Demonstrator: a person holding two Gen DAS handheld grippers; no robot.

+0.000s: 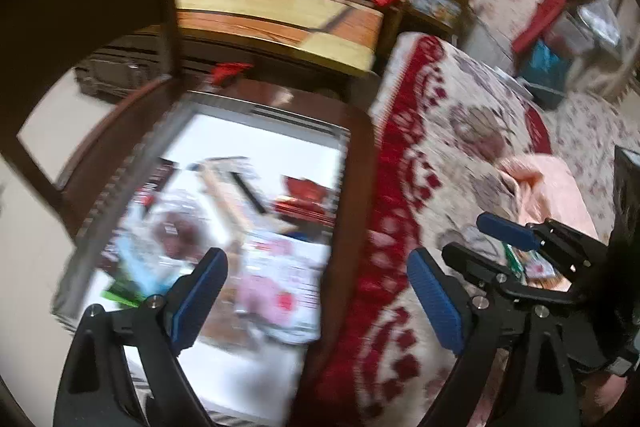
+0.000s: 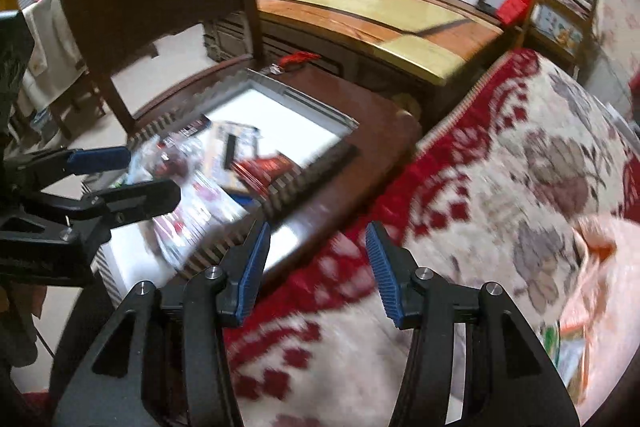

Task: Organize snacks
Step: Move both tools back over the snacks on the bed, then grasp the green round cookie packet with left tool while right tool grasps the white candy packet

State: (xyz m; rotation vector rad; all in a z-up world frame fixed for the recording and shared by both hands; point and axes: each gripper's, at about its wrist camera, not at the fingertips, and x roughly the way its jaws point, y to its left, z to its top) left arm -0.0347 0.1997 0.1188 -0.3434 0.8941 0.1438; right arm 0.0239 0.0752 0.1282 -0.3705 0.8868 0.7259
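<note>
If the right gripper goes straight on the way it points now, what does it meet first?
Most likely the red-and-cream blanket: the open, empty right gripper aims at its red border, just beside the wooden chair seat. Blur makes depth uncertain.

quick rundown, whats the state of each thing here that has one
left gripper: open, nothing between the jaws
right gripper: open, nothing between the jaws
white tray: on the dark wooden chair, holding snack packets lying flat
blanket: spread beside the chair
pink bag: lying on the blanket, crumpled
</note>
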